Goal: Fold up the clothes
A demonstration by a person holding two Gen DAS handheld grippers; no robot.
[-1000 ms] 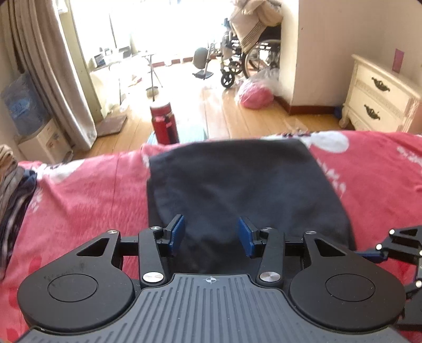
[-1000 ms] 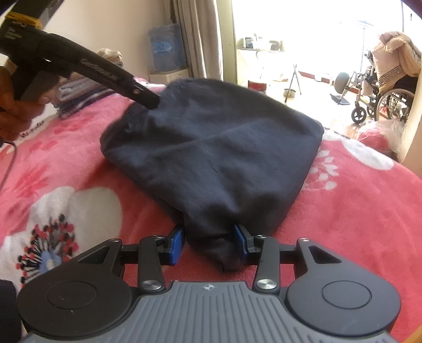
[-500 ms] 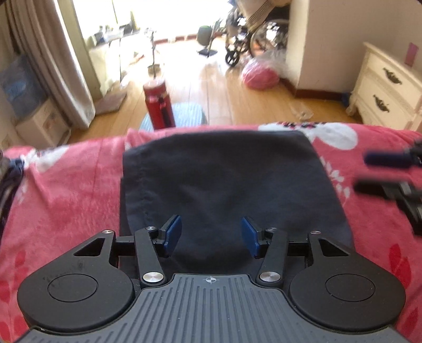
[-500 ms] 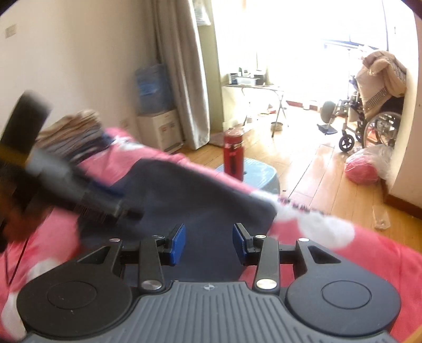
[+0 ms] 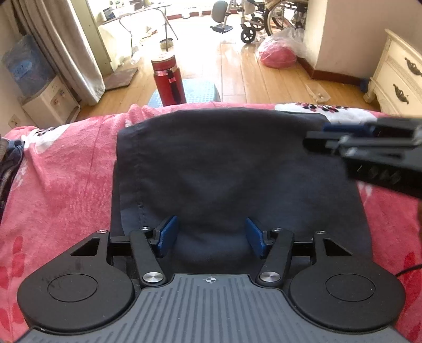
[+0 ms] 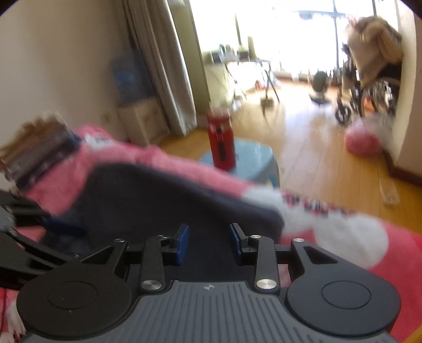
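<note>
Sunlit wooden flooring (image 5: 237, 79) lies beyond a pink flowered blanket (image 5: 60, 168), where a red metal flask (image 5: 168, 79) stands. On the blanket lies a folded dark navy garment (image 5: 224, 168). Above it the left gripper (image 5: 211, 234) tilts down, jaws just widening, empty; the right gripper (image 6: 208, 240) hovers, jaws just narrowing, gripping nothing.

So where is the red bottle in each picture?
Left wrist view: the red bottle stands upper left of centre, on a blue stool just beyond the far edge of the pink blanket.
Right wrist view: the red bottle is near the centre, blurred, on the same blue stool past the blanket.
Shared landmark: the wheelchair by the bright window, upper right in both.
</note>
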